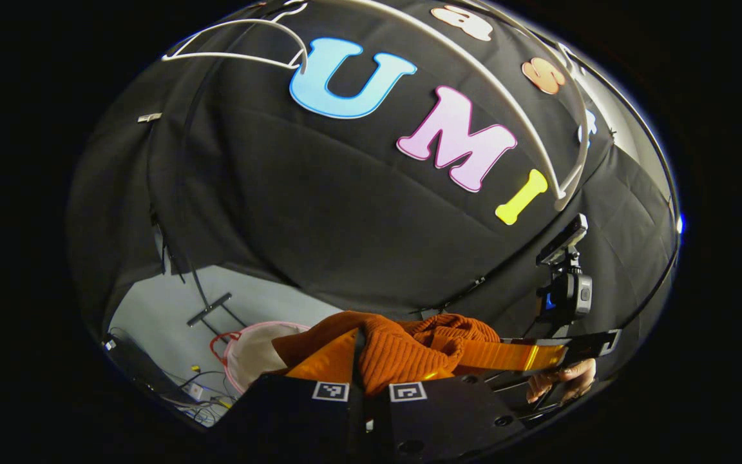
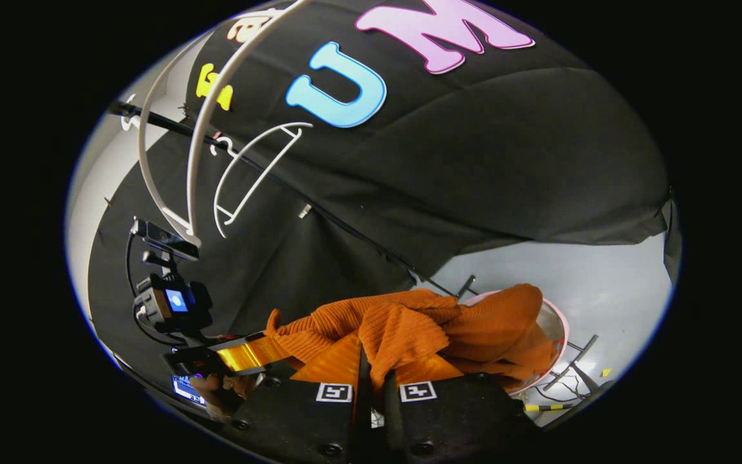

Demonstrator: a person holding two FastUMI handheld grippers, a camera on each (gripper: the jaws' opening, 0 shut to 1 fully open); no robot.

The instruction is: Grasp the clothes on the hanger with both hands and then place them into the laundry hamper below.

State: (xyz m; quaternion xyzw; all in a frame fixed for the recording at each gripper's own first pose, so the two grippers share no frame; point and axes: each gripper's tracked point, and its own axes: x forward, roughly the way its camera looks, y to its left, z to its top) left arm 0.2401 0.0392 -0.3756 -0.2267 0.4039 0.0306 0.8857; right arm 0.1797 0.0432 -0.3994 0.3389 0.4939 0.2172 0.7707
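In the left gripper view, the left gripper [image 1: 371, 377] pinches a fold of the orange knit sweater [image 1: 403, 345] at six o'clock, the laundry hamper [image 1: 252, 351] at seven. In the right gripper view, the right gripper [image 2: 374, 374] clamps the same garment, draping toward the hamper at four o'clock; white hangers [image 2: 252, 174] hang at ten.

I am holding the bunched orange ribbed sweater [image 2: 409, 332] sagging over the pink-rimmed hamper [image 2: 559, 322]; white hanger [image 2: 252, 177] hanging bare.
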